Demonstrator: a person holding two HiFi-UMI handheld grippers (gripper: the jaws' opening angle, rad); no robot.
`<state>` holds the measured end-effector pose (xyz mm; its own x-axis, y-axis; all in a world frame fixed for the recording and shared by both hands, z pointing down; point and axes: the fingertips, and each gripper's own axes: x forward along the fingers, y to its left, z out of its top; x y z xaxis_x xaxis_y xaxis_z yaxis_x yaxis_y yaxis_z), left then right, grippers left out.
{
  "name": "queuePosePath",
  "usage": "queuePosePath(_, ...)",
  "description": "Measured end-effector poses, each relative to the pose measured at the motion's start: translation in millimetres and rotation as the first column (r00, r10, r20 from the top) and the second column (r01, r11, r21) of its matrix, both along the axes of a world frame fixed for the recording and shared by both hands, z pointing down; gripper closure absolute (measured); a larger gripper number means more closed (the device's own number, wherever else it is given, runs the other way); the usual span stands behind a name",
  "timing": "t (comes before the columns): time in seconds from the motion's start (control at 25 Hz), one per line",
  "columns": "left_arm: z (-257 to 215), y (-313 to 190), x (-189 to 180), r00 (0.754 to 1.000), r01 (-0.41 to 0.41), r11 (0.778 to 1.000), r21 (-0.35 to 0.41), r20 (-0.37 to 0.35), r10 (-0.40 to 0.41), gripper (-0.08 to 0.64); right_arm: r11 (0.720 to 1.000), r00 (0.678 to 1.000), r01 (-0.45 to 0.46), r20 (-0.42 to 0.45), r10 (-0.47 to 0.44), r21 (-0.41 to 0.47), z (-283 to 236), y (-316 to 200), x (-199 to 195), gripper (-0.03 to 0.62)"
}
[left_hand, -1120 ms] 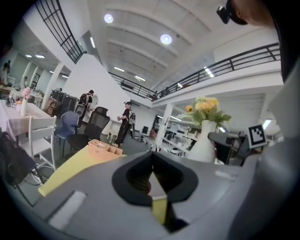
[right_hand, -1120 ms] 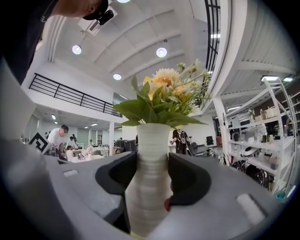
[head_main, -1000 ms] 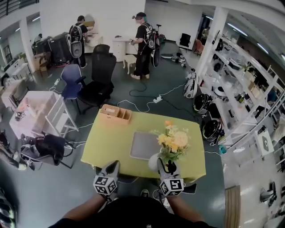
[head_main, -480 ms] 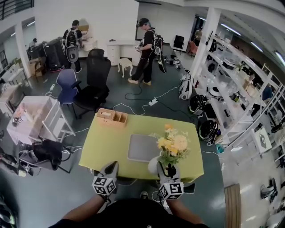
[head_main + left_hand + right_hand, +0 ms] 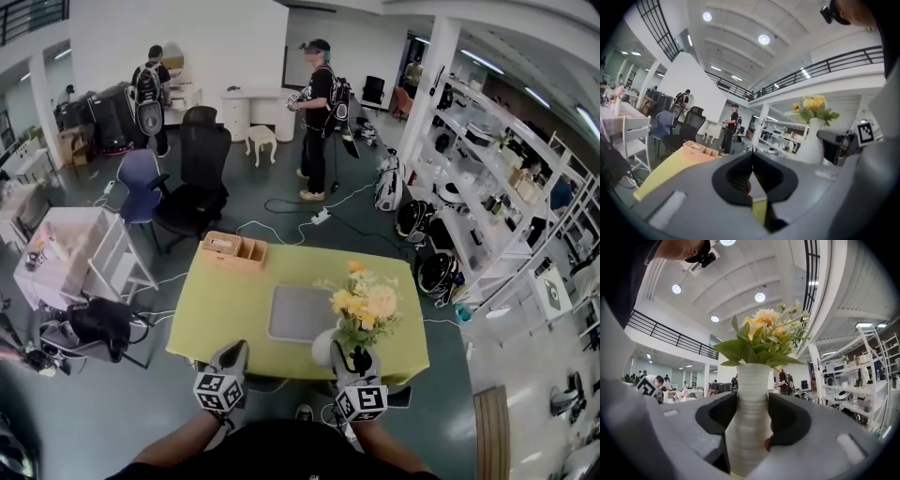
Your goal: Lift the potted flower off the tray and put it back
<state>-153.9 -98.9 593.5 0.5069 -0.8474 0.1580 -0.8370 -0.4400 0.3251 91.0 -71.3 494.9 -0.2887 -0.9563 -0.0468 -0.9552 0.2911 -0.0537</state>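
The potted flower, a ribbed white vase [image 5: 323, 345] with yellow blooms [image 5: 364, 305], is at the near right corner of the grey tray [image 5: 300, 312] on the yellow-green table [image 5: 225, 300]. My right gripper [image 5: 349, 354] is shut on the vase. In the right gripper view its pads press both sides of the vase [image 5: 749, 413], which fills the right gripper [image 5: 752, 401]. Whether the vase rests on the table I cannot tell. My left gripper [image 5: 233, 351] hangs at the table's near edge, left of the vase. Its jaws meet on nothing in the left gripper view [image 5: 751, 171], where the vase [image 5: 813, 140] shows at right.
A wooden compartment box [image 5: 236, 249] sits at the table's far left corner. Office chairs [image 5: 197, 183] and cables [image 5: 309, 220] lie beyond the table, and shelving [image 5: 497, 187] lines the right side. Two people [image 5: 317, 112] stand at the back.
Both grippers and the flower stay where they were. The person at the back has stepped to the right.
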Motion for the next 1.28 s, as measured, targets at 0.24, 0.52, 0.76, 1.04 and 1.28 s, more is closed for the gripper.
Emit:
queuePosePath(0.24,0.6,-1.7,1.4,1.000,-0.003,1.000,0.002,-0.002,0.003,0.552,1.000,1.000,-0.002,-0.009,0.003,0.011,-1.4,0.6,0.7,0.379)
queuePosePath(0.52,0.4,-4.5,-5.8,0.998,0.021,1.000,0.007,-0.061,-0.021,0.552,1.000,1.000,-0.012,-0.013,0.012,0.012,0.7,-0.9,1.1,0.379)
queuePosePath(0.76,8.8,-5.1,-5.8,0.998,0.017,1.000,-0.015,-0.054,-0.017,0.552,1.000,1.000,-0.012,-0.008,0.012,0.009,5.9,-4.0,1.2,0.379)
queuePosePath(1.04,16.0,-7.8,-5.3,0.998,0.028,0.999,-0.035,-0.047,-0.029,0.552,1.000,1.000,-0.008,-0.010,0.008,-0.006,13.5,-13.8,4.6,0.379)
queuePosePath(1.28,25.5,-11.2,-3.8,0.998,0.053,0.997,-0.064,-0.041,-0.056,0.552,1.000,1.000,0.012,-0.017,-0.012,-0.002,26.7,-36.1,15.0,0.379)
